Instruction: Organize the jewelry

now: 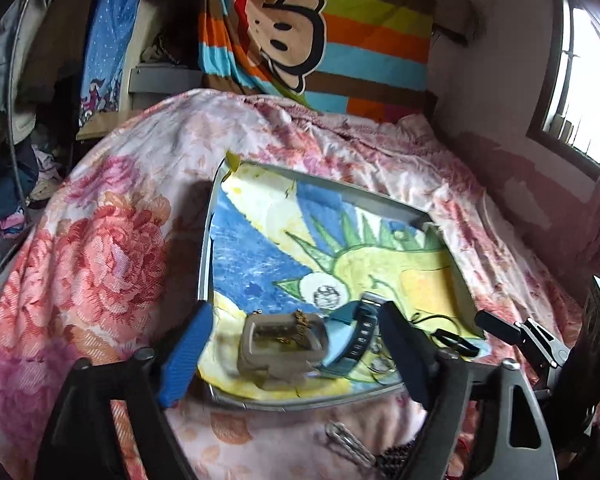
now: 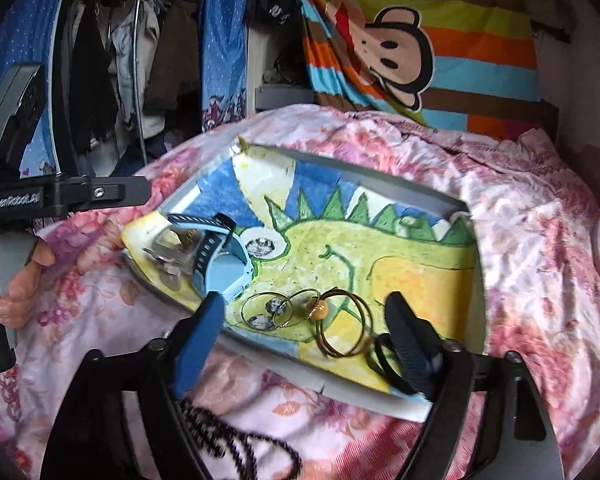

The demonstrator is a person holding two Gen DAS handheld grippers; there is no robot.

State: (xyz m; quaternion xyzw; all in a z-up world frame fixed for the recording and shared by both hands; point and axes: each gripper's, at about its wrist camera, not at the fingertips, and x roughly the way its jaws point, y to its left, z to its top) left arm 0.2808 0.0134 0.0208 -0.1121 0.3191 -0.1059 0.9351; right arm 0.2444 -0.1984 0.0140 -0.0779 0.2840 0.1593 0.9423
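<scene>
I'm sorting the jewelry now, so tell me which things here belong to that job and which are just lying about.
Part of the job:
- tray
- small clear box holding a gold chain
- blue watch
- gold hoops
- black bands

Just lying about:
- floral bedspread
- striped monkey blanket
- hanging clothes

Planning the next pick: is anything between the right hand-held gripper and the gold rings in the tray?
Nothing visible. The right hand-held gripper is open, with the gold rings lying bare on the tray between its fingers.
</scene>
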